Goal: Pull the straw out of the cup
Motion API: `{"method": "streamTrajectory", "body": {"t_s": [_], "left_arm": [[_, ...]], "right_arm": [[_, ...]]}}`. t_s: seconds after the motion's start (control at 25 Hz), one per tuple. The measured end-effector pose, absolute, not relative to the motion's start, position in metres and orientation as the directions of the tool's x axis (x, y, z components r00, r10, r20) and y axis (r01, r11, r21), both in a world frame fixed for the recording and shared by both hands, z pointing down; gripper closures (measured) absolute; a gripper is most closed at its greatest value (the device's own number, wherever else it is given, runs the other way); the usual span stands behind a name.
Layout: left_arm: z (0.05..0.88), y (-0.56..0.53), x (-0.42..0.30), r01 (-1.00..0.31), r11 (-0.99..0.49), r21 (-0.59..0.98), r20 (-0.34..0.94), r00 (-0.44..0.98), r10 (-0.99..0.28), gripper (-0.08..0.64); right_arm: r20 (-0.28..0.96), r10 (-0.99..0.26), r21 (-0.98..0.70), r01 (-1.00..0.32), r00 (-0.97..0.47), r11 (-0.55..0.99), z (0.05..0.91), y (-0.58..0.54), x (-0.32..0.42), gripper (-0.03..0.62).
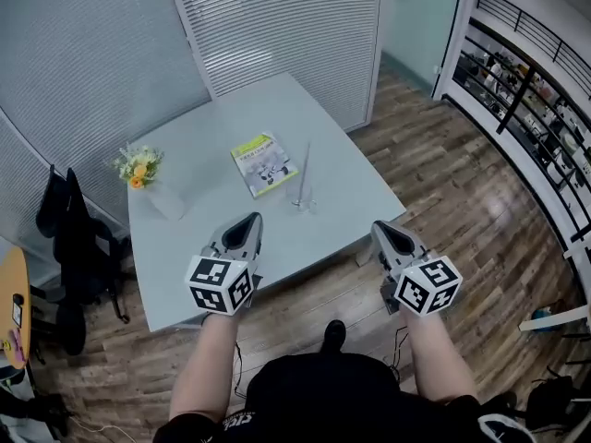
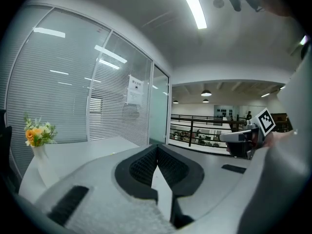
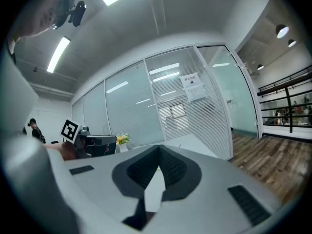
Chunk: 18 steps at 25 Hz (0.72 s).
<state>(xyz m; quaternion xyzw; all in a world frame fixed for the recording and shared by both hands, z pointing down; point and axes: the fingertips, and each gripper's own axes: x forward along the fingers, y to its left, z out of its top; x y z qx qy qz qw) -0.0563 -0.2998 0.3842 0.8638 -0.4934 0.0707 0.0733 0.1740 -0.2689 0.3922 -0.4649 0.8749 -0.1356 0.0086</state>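
Hovering closed-jawed at the table's near edge

Left gripper (image 1: 249, 220) and right gripper (image 1: 379, 227) hang at the near edge of the pale table (image 1: 212, 127), each with its jaws pressed together on nothing. Beyond them, at 12 o'clock, the clear cup (image 1: 301, 197) stands on the table with the straw (image 1: 306, 162) in it. A booklet (image 1: 263, 163) lies at the cup's 10 o'clock, and flowers (image 1: 138, 166) stand farther off at 9 o'clock.

I see a pale table (image 1: 208, 206) cornered by blind-covered glass walls (image 1: 277, 26), wood floor (image 1: 462, 210) around, black chair (image 1: 78, 247) at left.
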Motion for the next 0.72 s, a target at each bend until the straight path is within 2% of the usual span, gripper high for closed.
{"method": "streamTrajectory", "body": {"t_s": [0.4,0.72], "left_arm": [[0.407,-0.359,-0.04,-0.867,-0.492,0.072,0.241,0.494,-0.835,0.551],[0.411,-0.406,-0.073,-0.854,-0.512,0.094,0.23,0.519,-0.823,0.551]], "right_arm": [[0.164,-0.775,-0.274,-0.783,-0.61,0.558,0.415,-0.326,0.167,0.586],[0.217,-0.778,-0.216,-0.806,-0.59,0.551,0.413,-0.372,0.132,0.586]]}}
